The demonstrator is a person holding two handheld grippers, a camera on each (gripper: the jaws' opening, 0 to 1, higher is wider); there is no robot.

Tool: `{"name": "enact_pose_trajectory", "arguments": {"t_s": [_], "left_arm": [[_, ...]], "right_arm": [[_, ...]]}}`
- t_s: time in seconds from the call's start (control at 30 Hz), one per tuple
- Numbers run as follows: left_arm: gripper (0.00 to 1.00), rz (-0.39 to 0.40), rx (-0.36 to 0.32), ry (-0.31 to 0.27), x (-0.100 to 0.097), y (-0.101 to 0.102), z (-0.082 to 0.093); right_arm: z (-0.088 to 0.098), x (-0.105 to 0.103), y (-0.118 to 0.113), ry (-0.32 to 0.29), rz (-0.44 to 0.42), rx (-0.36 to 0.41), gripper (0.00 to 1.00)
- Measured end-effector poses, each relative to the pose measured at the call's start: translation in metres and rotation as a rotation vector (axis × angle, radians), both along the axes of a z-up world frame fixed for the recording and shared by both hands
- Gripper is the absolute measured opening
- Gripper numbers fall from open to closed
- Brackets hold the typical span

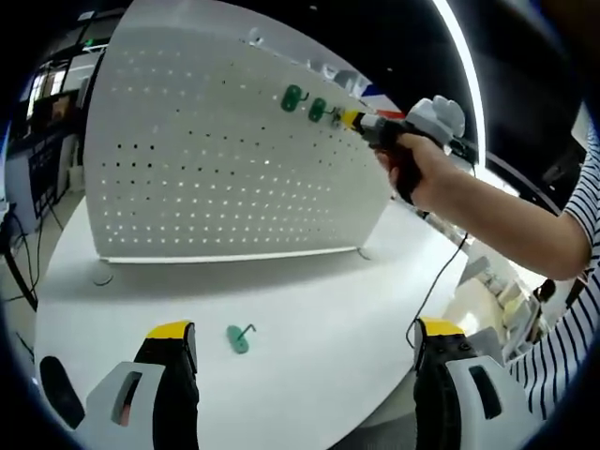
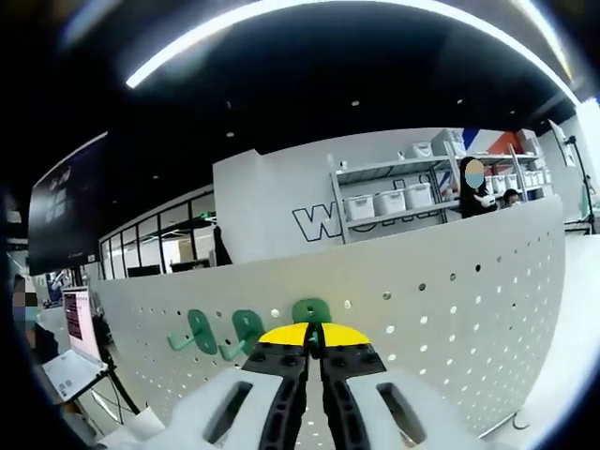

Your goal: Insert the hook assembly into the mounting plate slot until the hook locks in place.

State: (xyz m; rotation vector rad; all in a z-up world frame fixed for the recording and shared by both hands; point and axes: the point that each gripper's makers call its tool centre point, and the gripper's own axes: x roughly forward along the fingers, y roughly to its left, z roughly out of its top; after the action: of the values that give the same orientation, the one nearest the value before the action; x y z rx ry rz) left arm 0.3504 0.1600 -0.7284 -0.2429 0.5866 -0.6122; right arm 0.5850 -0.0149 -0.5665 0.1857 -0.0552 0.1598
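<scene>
Green plastic with a thin wire prong, the hook assembly sits pinched at the tips of the right gripper, pressed against the upper part of the white pegboard, which serves as the mounting plate. Its fingers are clenched on the hook's green body, yellow tips almost meeting. Two more green hooks already hang in the perforations just beside it, toward the board's upper edge. In the left gripper view the same right gripper reaches across to that row, held in a person's hand.

A hook like this looks light and stiff, small enough to twist in the grip, so holding the flat green body and leaving the wire end free seems the sound choice.

Another spare green hook lies on the white counter, in front of the pegboard's bottom edge. The left gripper hovers over the counter's near edge, fingers released and wide apart, holding nothing.
</scene>
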Motion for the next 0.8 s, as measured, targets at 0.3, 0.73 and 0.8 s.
{"name": "enact_pose_trajectory", "arguments": {"t_s": [0.3,0.73,0.8], "left_arm": [[0.97,0.005,-0.006,0.002,0.0,0.0,-0.002],[0.97,0.023,-0.007,0.004,-0.003,0.007,0.001],[0.96,0.028,-0.007,0.005,-0.003,0.008,0.0]], "right_arm": [[-0.002,0.005,0.0,0.061,-0.022,0.033,0.01],[-0.003,0.004,0.001,0.089,-0.022,-0.034,0.09],[-0.001,0.003,0.0,0.088,-0.023,-0.021,0.13]]}}
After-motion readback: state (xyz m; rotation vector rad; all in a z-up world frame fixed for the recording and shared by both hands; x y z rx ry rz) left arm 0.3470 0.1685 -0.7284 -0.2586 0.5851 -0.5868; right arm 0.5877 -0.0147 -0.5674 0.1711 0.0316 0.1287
